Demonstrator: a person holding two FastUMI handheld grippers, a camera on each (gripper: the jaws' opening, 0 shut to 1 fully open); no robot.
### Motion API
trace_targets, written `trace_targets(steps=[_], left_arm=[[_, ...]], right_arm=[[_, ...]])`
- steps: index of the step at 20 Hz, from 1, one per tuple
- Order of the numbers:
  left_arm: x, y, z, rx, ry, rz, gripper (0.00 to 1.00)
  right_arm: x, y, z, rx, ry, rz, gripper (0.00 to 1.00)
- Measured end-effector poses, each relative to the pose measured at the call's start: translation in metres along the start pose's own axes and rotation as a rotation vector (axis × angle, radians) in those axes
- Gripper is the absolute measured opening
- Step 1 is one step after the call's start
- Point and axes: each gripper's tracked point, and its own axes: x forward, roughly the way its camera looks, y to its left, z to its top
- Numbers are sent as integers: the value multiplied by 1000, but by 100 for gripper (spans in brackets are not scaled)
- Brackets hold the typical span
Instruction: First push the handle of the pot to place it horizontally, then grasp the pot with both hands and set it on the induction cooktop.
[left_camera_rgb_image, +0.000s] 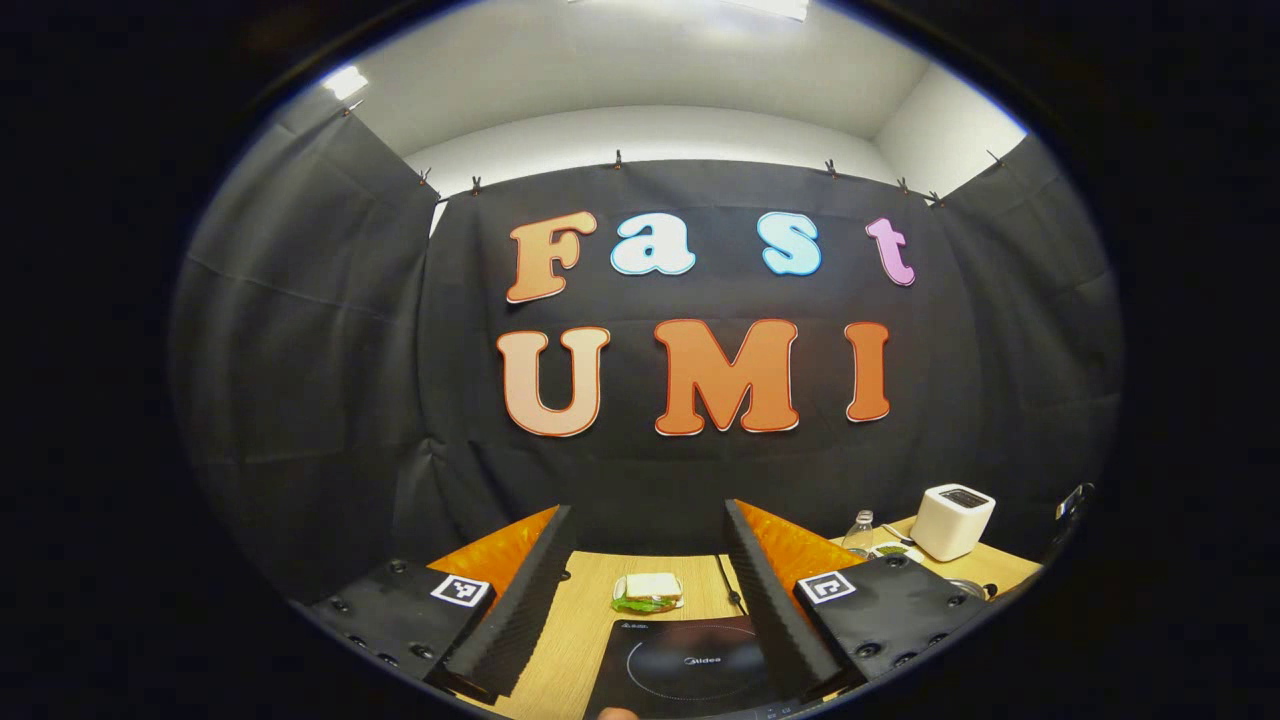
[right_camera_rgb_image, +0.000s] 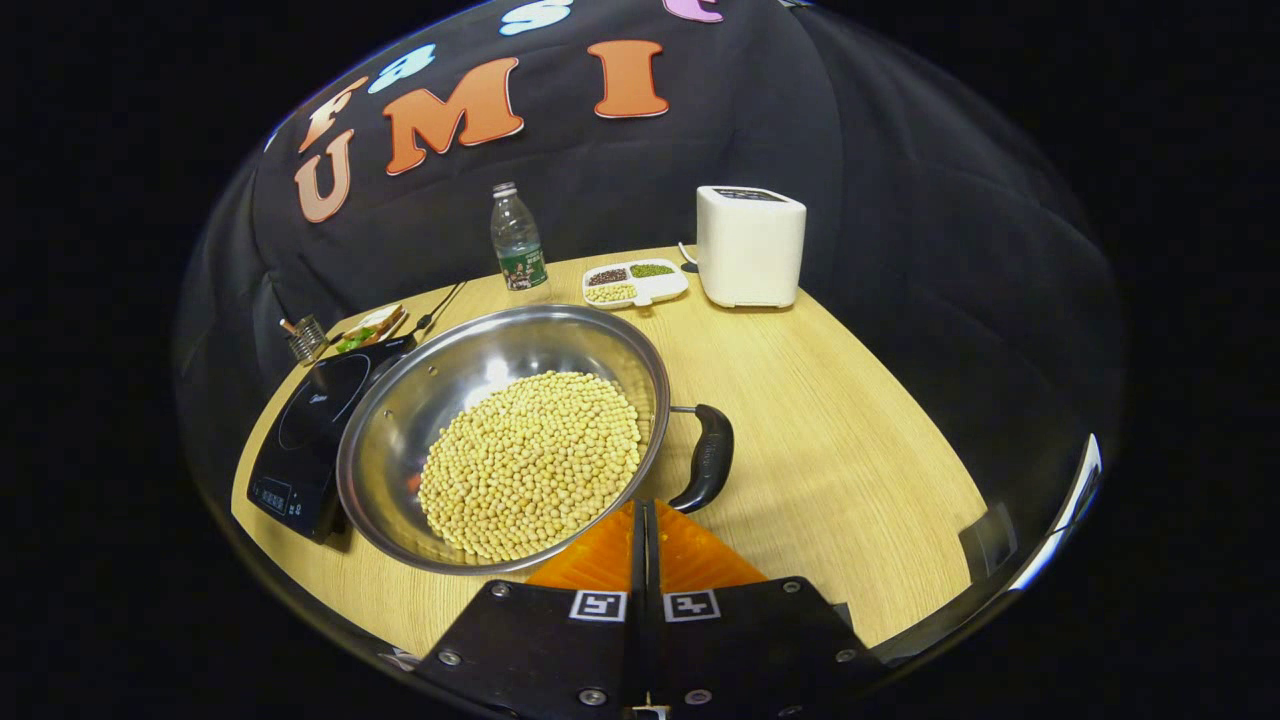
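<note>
The pot (right_camera_rgb_image: 400, 430) is polished metal, its inner wall glossy and mirror-bright, and it holds dry, matt yellow soybeans (right_camera_rgb_image: 530, 465). Its side handle (right_camera_rgb_image: 708, 455) looks like smooth black plastic with a slight sheen, on thin metal rods. The induction cooktop (right_camera_rgb_image: 310, 425) has a glossy black glass-like top. The table (right_camera_rgb_image: 830, 450) shows a pale wood-grain surface, smooth and matt. The white appliance (right_camera_rgb_image: 750, 245) is smooth, satin plastic. The water bottle (right_camera_rgb_image: 517, 240) is clear plastic. The booth wall (left_camera_rgb_image: 330, 350) is matt black cloth. The left gripper (left_camera_rgb_image: 648, 590) has ribbed black pads (left_camera_rgb_image: 520, 600) over glossy orange plastic.
</note>
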Motion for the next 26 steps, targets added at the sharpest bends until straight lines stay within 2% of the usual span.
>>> trace_targets(steps=[11, 12, 14, 16, 18, 20, 25, 26], left_arm=[[10, -16, -31, 6, 34, 3, 99], [10, -20, -36, 10, 39, -1, 94], [12, -31, -48, 17, 57, -17, 99], [14, -46, -61, 19, 80, -38, 94], [16, -57, -75, 19, 106, -52, 99], [17, -71, -91, 30, 126, -61, 99], [13, -126, -133, 7, 198, -151, 96], [13, -133, -140, -3, 211, -161, 99]], right_arm=[[30, -15, 26, -1, -14, -30, 0], [33, -15, 28, -1, -17, -31, 0], [39, -16, 32, 5, -19, -29, 0], [43, -17, 36, 21, -21, -22, 0], [47, -17, 38, 23, -27, -15, 0], [49, -17, 40, 19, -31, -14, 0], [57, -15, 45, 20, -46, -5, 0], [56, -16, 46, 17, -51, -5, 0]])
